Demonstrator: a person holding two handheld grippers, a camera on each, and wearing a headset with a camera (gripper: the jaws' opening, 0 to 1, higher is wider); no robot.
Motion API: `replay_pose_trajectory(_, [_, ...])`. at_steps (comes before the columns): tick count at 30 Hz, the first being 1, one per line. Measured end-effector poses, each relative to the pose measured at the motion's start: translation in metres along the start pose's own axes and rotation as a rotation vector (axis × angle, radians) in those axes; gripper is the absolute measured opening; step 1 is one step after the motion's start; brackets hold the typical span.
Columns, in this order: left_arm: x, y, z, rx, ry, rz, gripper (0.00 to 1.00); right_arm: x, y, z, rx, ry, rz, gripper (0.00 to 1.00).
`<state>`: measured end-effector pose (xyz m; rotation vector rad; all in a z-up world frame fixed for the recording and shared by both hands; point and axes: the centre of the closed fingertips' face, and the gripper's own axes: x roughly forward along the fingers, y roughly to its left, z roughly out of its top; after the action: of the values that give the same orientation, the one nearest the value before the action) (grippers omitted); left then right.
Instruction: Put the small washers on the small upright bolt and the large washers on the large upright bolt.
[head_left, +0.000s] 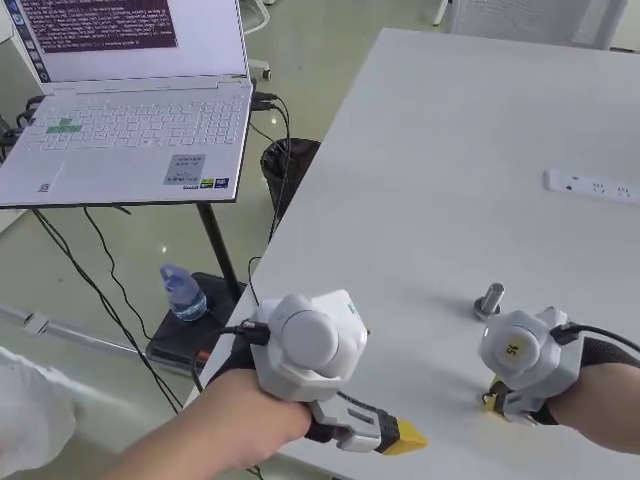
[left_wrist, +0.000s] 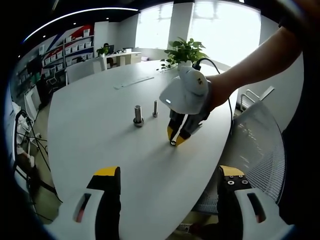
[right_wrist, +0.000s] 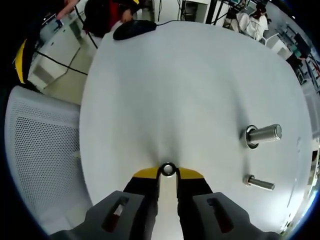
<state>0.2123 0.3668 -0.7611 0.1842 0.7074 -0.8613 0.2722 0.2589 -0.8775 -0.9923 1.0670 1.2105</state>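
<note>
My right gripper (right_wrist: 168, 172) points down at the white table (head_left: 430, 170) and is shut on a small metal washer (right_wrist: 168, 169) at its yellow tips. That gripper (left_wrist: 177, 137) and the washer (left_wrist: 173, 143) appear in the left gripper view too. The large upright bolt (right_wrist: 262, 134) has a washer around its base, and the small upright bolt (right_wrist: 260, 183) stands beside it. Both bolts rise behind the right gripper: the large one (left_wrist: 138, 116) and the small one (left_wrist: 155, 108). My left gripper (left_wrist: 170, 200) is open with nothing between its jaws, low near the table's front edge (head_left: 400, 437).
A power strip (head_left: 590, 186) lies at the table's far right. To the left of the table, a laptop (head_left: 130, 120) sits on a stand, with cables, a water bottle (head_left: 183, 292) and a black bin (head_left: 290, 160) on the floor. A mesh chair (left_wrist: 255, 150) stands by the table edge.
</note>
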Motion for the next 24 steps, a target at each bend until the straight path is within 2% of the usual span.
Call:
replay_pose_trajectory(4, [-0.0011,0.001,0.0,-0.006,-0.004,0.003,0.79,0.0008,-0.0027,0.0019,0.028,0.075,0.022,0.12])
replay_pose_trajectory(7, [-0.0012,0.001,-0.0007,-0.005,-0.001,0.003,0.79,0.0009,-0.0031,0.0016,0.022,0.086,0.022,0.12])
replay_pose_trajectory(12, [-0.0015,0.001,-0.0013,-0.004,0.0,0.003,0.78,-0.0003,-0.0035,-0.0006,0.027,0.059,0.024,0.12])
replay_pose_trajectory(16, [-0.0018,0.0005,-0.0016,-0.001,0.003,0.003,0.78,-0.0006,-0.0043,-0.0002,0.061,0.021,0.037,0.12])
replay_pose_trajectory(24, [-0.0034,-0.0001,-0.0014,-0.003,0.002,0.004,0.78,-0.002,-0.0034,-0.0001,0.073,0.004,0.038,0.12])
